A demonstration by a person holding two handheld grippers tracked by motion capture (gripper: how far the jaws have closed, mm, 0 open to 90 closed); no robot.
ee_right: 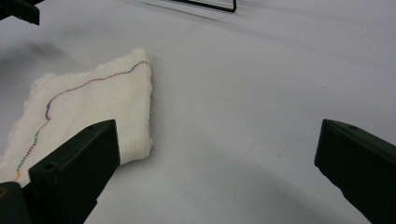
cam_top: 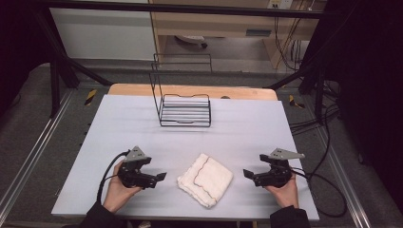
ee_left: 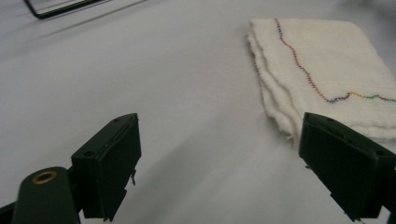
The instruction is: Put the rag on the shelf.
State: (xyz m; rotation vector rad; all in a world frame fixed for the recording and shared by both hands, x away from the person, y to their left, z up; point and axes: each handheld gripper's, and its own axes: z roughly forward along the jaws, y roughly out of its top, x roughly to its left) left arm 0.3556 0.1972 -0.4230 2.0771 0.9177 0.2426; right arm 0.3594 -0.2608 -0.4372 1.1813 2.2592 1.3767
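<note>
Folded white cloth [cam_top: 205, 179] lies flat on the grey table [cam_top: 119, 123], lower centre of the high view, a thin multicoloured stitched line running across its top face. Layered edges show along its near side.

Left gripper [cam_top: 160, 177], lower left of the high view, held in a hand [cam_top: 115, 189], points toward the cloth and sits just beside it, not touching. Jaws stand apart with only bare table between them; in the left gripper view the cloth [ee_left: 322, 70] fills the upper right, past the right-hand jaw.

Right gripper [cam_top: 248, 174], lower right, held in the other hand [cam_top: 284, 191], also faces the cloth, a little apart from it. Jaws wide, nothing clamped; in the right gripper view the cloth [ee_right: 88, 107] lies at left, behind the left-hand jaw.

Black wire rack [cam_top: 183, 107] stands at upper centre of the table, well apart from the cloth
</note>
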